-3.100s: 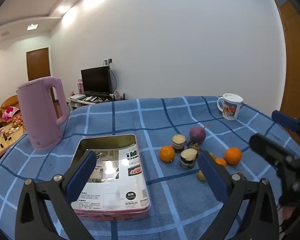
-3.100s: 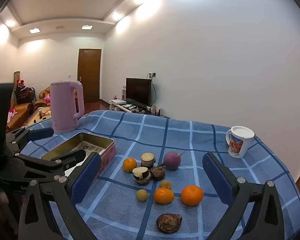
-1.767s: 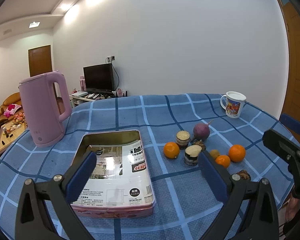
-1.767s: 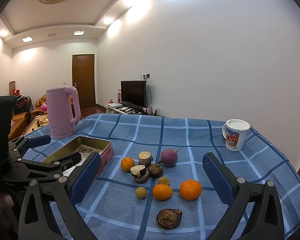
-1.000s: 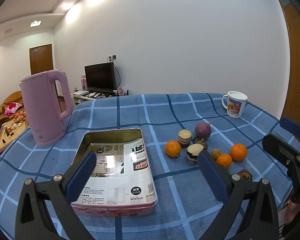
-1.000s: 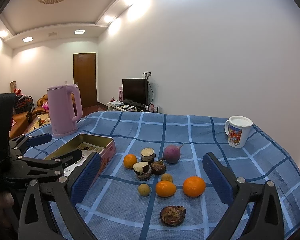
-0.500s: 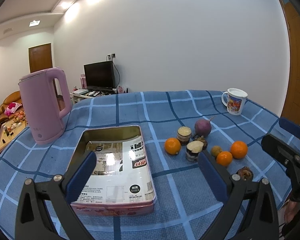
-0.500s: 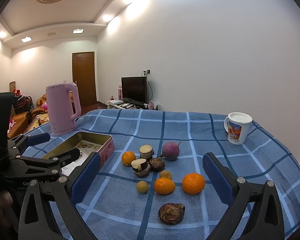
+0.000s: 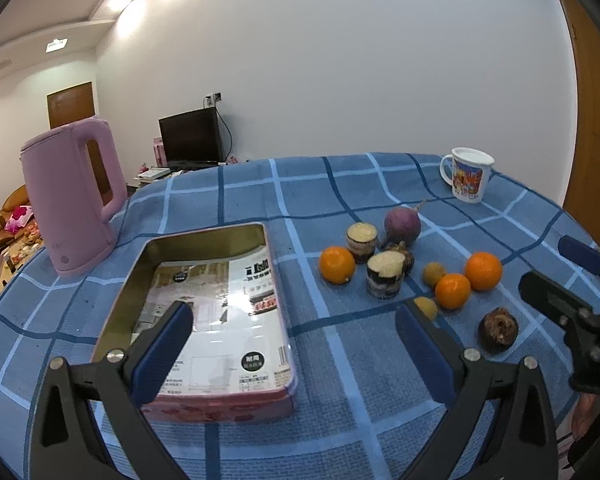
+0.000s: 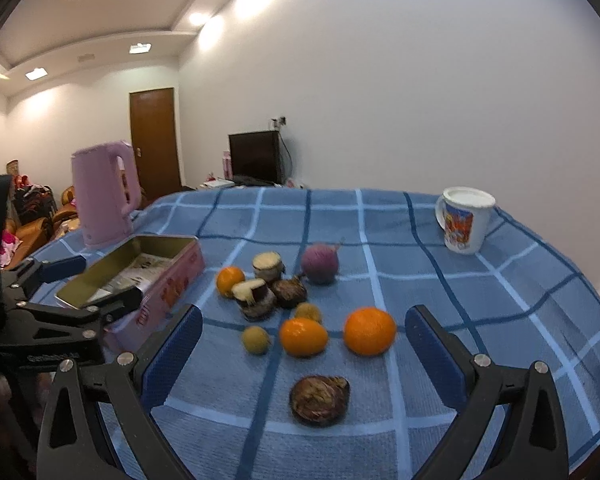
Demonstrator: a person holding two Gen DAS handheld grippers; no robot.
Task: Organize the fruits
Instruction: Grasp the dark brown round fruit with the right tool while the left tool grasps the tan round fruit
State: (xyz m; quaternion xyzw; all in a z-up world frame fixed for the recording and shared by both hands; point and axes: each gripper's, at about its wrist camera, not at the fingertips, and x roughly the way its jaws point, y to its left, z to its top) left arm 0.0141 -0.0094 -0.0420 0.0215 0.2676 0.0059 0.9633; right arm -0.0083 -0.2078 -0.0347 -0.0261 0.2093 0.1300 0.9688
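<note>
Right gripper (image 10: 303,344) wide open, empty, hovering over fruit; left gripper (image 9: 292,336) likewise open, above tin (image 9: 204,240). Nothing picked yet, tin bare of fruit. Probably next: lowering onto dark fruit (image 10: 320,400) just ahead, between the jaws, then closing.

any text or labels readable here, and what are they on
No text can be read for sure.
Printed sheet inside the tin: black labels and lines of print, too small and glare-washed to read.
Mug: a colourful picture, any lettering too blurred.
Pink kettle: a small round mark near its base, unreadable.
</note>
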